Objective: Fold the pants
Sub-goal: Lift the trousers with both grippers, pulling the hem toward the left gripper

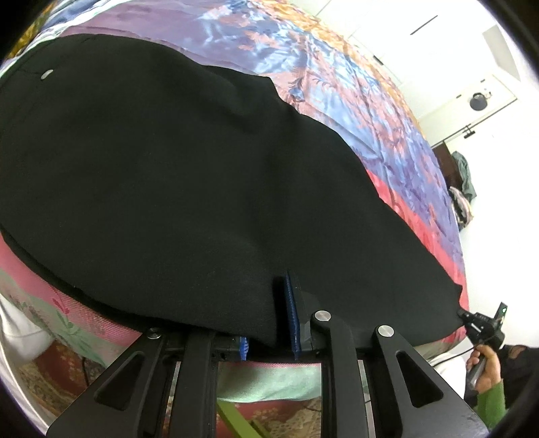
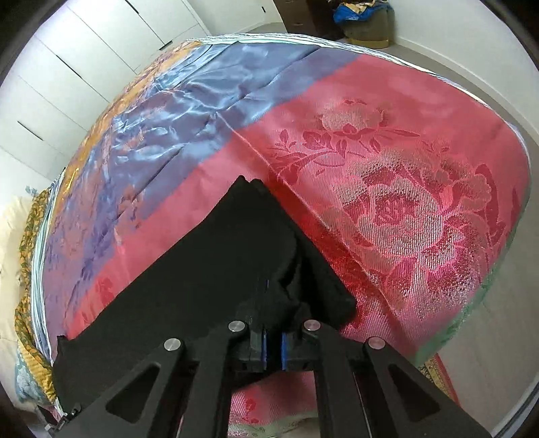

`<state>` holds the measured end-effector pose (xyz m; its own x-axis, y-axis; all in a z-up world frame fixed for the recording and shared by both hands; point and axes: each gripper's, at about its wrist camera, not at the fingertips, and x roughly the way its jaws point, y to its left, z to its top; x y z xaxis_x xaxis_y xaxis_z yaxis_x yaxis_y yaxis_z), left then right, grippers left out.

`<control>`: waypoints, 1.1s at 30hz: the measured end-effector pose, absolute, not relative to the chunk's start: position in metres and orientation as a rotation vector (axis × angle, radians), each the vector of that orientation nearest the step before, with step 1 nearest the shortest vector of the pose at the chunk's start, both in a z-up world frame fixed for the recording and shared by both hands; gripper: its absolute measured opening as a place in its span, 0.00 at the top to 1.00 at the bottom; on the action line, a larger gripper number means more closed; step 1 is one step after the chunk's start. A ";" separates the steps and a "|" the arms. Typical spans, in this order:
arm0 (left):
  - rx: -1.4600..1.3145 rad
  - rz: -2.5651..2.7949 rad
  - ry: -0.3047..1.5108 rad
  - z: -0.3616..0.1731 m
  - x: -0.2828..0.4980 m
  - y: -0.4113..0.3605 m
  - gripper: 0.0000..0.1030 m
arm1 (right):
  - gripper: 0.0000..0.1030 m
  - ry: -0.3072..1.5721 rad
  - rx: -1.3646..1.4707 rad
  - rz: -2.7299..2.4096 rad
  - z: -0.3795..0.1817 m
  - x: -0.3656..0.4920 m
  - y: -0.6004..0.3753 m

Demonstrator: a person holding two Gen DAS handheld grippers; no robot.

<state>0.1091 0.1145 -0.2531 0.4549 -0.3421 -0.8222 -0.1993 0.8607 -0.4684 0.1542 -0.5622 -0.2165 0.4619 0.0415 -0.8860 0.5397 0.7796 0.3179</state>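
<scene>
Black pants (image 1: 175, 188) lie spread on a bed with a satin cover, waist button at the far left. My left gripper (image 1: 269, 323) is at the pants' near edge; one blue-padded finger (image 1: 291, 316) shows, the other is under the cloth, so the jaws clasp the fabric edge. In the left wrist view my right gripper (image 1: 478, 323) grips the leg end at the far right. In the right wrist view the right gripper (image 2: 273, 350) is shut on the bunched leg end of the pants (image 2: 215, 279).
The bed cover (image 2: 387, 175) is pink with flowers, blue and orange farther off. White wardrobes (image 2: 67, 67) stand behind the bed. A basket with clothes (image 2: 367, 20) stands on the floor. The bed edge (image 1: 269, 374) runs just below my left gripper.
</scene>
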 end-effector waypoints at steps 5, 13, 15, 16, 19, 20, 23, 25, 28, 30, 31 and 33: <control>-0.536 -0.091 1.107 -0.252 0.109 0.112 0.82 | 0.95 1.050 0.615 -0.340 -0.216 0.153 -0.561; -0.536 -0.094 1.100 -0.252 0.108 0.107 0.82 | 0.95 1.053 0.610 -0.345 -0.215 0.150 -0.562; -0.534 -0.094 1.099 -0.252 0.108 0.106 0.83 | 0.95 1.054 0.611 -0.346 -0.216 0.151 -0.562; -0.532 -0.093 1.099 -0.252 0.107 0.106 0.83 | 0.95 1.054 0.612 -0.345 -0.216 0.150 -0.562; -0.525 -0.091 1.097 -0.251 0.107 0.103 0.83 | 0.95 1.054 0.616 -0.343 -0.216 0.150 -0.562; -0.522 -0.089 1.098 -0.251 0.107 0.102 0.84 | 0.95 1.054 0.616 -0.342 -0.216 0.150 -0.561; -0.506 -0.085 1.098 -0.250 0.107 0.099 0.88 | 0.95 1.051 0.619 -0.340 -0.216 0.148 -0.561; -0.488 -0.082 1.105 -0.250 0.108 0.097 0.92 | 0.95 1.050 0.621 -0.339 -0.216 0.148 -0.561; -0.464 -0.074 1.116 -0.249 0.108 0.092 0.92 | 0.95 1.050 0.620 -0.339 -0.216 0.147 -0.562; -0.439 -0.068 1.128 -0.249 0.110 0.089 0.92 | 0.95 1.051 0.621 -0.340 -0.216 0.147 -0.562; -0.421 -0.065 1.135 -0.249 0.110 0.086 0.92 | 0.95 1.051 0.620 -0.342 -0.215 0.146 -0.562; -0.377 -0.054 1.148 -0.246 0.112 0.080 0.87 | 0.94 1.043 0.604 -0.348 -0.212 0.145 -0.561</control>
